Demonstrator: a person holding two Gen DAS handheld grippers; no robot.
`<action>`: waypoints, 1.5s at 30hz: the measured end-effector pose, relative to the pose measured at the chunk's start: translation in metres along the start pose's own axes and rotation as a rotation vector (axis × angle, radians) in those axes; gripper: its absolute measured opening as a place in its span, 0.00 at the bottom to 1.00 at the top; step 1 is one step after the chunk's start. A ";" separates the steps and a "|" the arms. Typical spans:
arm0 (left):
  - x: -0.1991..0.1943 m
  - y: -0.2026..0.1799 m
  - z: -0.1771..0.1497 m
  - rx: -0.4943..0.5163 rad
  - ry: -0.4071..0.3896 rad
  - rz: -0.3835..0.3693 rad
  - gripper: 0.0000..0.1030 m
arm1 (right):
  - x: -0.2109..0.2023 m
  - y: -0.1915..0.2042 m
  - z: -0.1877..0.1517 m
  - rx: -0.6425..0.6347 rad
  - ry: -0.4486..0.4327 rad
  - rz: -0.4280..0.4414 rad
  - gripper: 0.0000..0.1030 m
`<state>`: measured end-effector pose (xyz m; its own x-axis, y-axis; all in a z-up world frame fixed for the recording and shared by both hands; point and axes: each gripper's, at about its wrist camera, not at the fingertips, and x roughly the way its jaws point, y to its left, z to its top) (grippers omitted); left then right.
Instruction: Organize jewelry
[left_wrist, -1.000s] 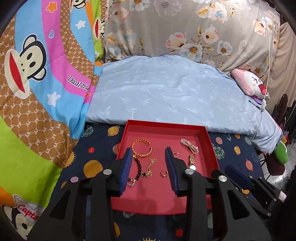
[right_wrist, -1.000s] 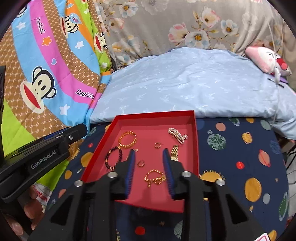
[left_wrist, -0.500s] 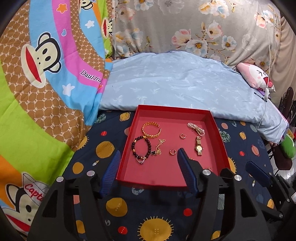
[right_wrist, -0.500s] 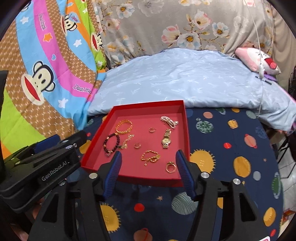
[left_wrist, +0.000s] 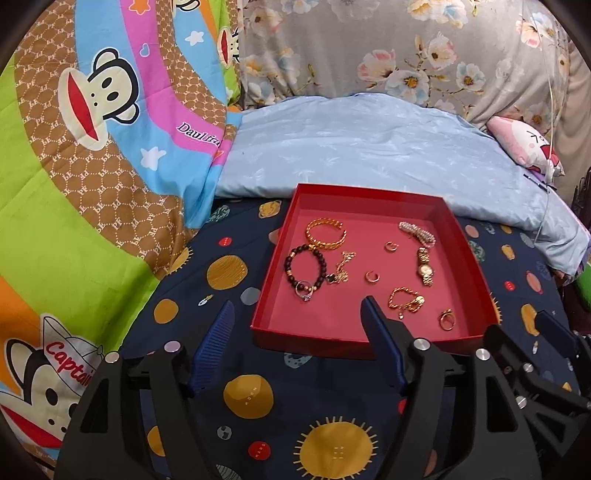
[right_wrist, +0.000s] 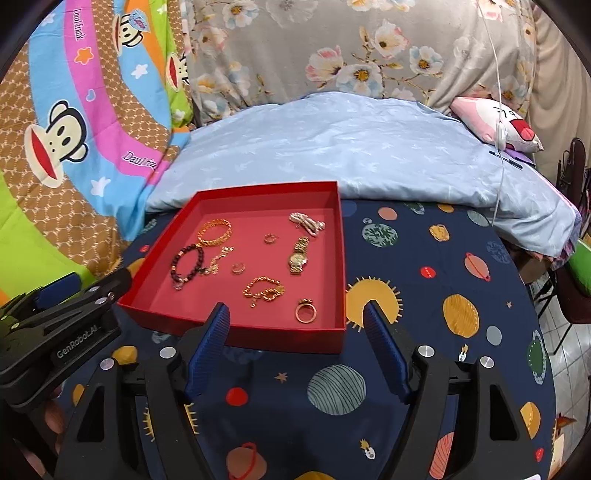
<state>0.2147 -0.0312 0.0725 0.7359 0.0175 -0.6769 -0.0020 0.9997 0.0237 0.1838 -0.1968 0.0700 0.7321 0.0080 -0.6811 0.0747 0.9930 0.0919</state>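
A red tray lies on the dark planet-print cloth. In it lie a gold bangle, a dark bead bracelet, a gold watch, a pearl piece, a gold chain, a gold ring and small rings. My left gripper is open and empty, just before the tray's near edge. My right gripper is open and empty, over the tray's near right corner.
A light blue pillow lies behind the tray. A bright cartoon-monkey blanket rises at the left. A pink plush toy and a white cable are at the back right. The left gripper's body shows in the right wrist view.
Both grippers have opened wide and drawn back from the tray's inside to its near edge. The gold chain and the ring now lie free in the tray.
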 end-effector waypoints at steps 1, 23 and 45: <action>0.002 0.000 -0.002 0.002 0.001 0.004 0.68 | 0.002 0.000 -0.001 0.002 0.002 -0.001 0.71; 0.024 -0.012 -0.031 0.054 -0.016 0.025 0.73 | 0.024 0.004 -0.025 0.007 0.018 0.003 0.71; 0.035 -0.008 -0.044 0.034 -0.034 0.030 0.78 | 0.034 0.008 -0.035 0.001 0.004 -0.007 0.71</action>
<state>0.2110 -0.0377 0.0167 0.7586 0.0466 -0.6499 -0.0023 0.9976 0.0689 0.1856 -0.1848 0.0217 0.7286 0.0013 -0.6849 0.0805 0.9929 0.0876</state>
